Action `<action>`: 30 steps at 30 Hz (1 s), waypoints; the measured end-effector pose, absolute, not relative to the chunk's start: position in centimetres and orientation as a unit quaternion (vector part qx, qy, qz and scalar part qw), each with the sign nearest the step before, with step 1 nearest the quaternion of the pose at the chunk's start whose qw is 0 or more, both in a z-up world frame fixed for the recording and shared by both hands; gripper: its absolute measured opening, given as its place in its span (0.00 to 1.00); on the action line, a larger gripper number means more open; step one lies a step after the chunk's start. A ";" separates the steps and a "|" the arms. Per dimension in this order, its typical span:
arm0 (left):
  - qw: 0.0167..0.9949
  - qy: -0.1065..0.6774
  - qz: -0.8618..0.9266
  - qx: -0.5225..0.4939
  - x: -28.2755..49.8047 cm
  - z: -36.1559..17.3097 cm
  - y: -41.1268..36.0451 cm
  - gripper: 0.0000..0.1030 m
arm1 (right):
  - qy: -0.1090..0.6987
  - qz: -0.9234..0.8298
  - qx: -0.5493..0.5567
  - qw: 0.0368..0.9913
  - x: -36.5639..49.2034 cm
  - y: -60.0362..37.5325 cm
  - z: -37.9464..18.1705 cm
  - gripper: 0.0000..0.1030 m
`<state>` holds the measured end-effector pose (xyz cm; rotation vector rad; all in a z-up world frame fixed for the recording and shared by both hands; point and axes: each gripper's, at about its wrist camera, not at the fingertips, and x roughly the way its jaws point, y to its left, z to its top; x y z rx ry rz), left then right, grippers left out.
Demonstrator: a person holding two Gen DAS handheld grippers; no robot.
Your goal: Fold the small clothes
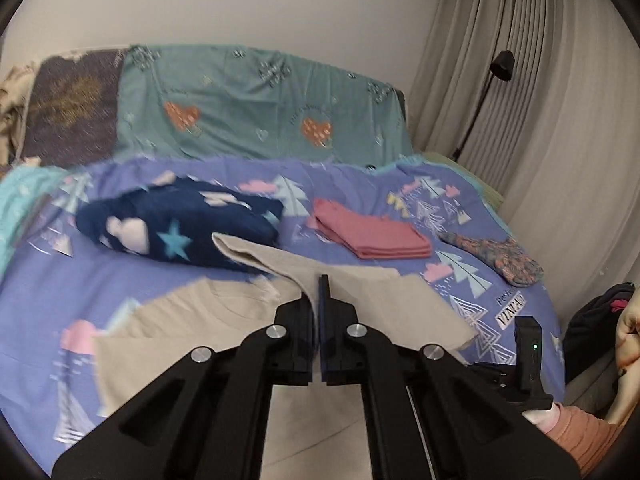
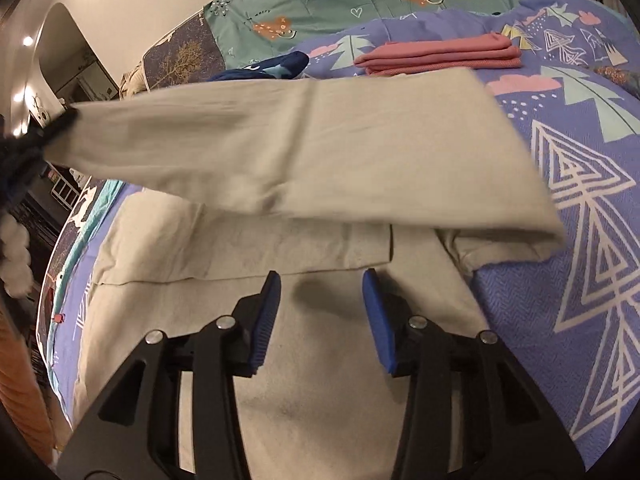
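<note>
Beige garment [image 1: 352,292] pinched in left claw [image 1: 323,280], its lower part hidden.

Plain pale wall [image 1: 248,4]; beige curtains [image 1: 532,92]; black floor lamp [image 1: 502,66] beside bed [image 1: 36,280].

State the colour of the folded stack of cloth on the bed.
Pink folded stack, clearest in the left wrist view.

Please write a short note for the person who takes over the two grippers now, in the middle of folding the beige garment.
Left gripper: shut on a raised flap of the beige garment.
Right gripper: open, empty, over the garment's flat part.
Done: pink folded cloth lies further back on the bedspread.
Left: lay the flap over, finish folding. The navy star-print piece looks unfolded.
</note>
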<state>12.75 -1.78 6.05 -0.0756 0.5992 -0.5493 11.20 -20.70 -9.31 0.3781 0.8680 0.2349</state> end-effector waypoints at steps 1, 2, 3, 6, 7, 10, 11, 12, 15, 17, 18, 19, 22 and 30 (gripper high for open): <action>0.923 0.288 -0.255 -0.031 12.4 6.3 -0.8 0.02 | 0.417 0.113 0.181 0.884 11.2 -20.7 -9.4 0.44; 0.927 0.287 -0.241 -0.026 12.2 6.5 0.2 0.02 | 0.416 0.114 0.181 0.884 11.2 -20.7 -9.4 0.44; 0.931 0.289 -0.223 -0.025 12.1 6.2 1.5 0.02 | 0.415 0.114 0.183 0.884 11.1 -20.7 -9.4 0.44; 0.929 0.319 -0.181 -0.045 12.2 3.9 5.2 0.02 | 0.412 0.116 0.184 0.884 11.0 -20.8 -9.6 0.45; 0.927 0.333 -0.167 -0.053 12.4 2.7 6.4 0.02 | 0.412 0.117 0.183 0.885 11.0 -20.8 -9.6 0.45; 0.915 0.373 -0.144 -0.059 13.0 -0.6 8.6 0.03 | 0.412 0.117 0.172 0.887 11.0 -20.4 -9.5 0.49; 0.912 0.384 -0.131 -0.057 13.2 -1.4 8.9 0.06 | 0.413 0.116 0.165 0.888 11.0 -20.2 -9.5 0.50; 0.911 0.392 -0.117 -0.055 13.4 -2.3 9.3 0.08 | 0.413 0.115 0.159 0.889 10.9 -20.0 -9.4 0.51; 0.917 0.390 -0.073 -0.033 13.2 -3.5 10.6 0.18 | 0.416 0.112 0.144 0.891 10.6 -19.6 -9.0 0.52; 0.921 0.384 -0.068 -0.022 12.8 -3.6 10.6 0.21 | 0.419 0.116 0.140 0.890 10.1 -19.6 -8.8 0.52; 0.921 0.383 -0.074 -0.024 12.5 -3.6 10.5 0.23 | 0.420 0.118 0.140 0.889 9.9 -19.7 -8.7 0.52; 0.921 0.381 -0.081 -0.024 12.3 -3.5 10.3 0.25 | 0.422 0.122 0.141 0.887 9.5 -19.9 -8.7 0.52; 0.918 0.385 -0.092 -0.011 12.2 -4.4 9.5 0.36 | 0.425 0.126 0.147 0.884 8.5 -20.5 -8.6 0.52; 0.904 0.419 -0.080 0.017 12.9 -7.4 8.0 0.39 | 0.405 0.099 0.217 0.883 7.8 -26.2 -6.5 0.52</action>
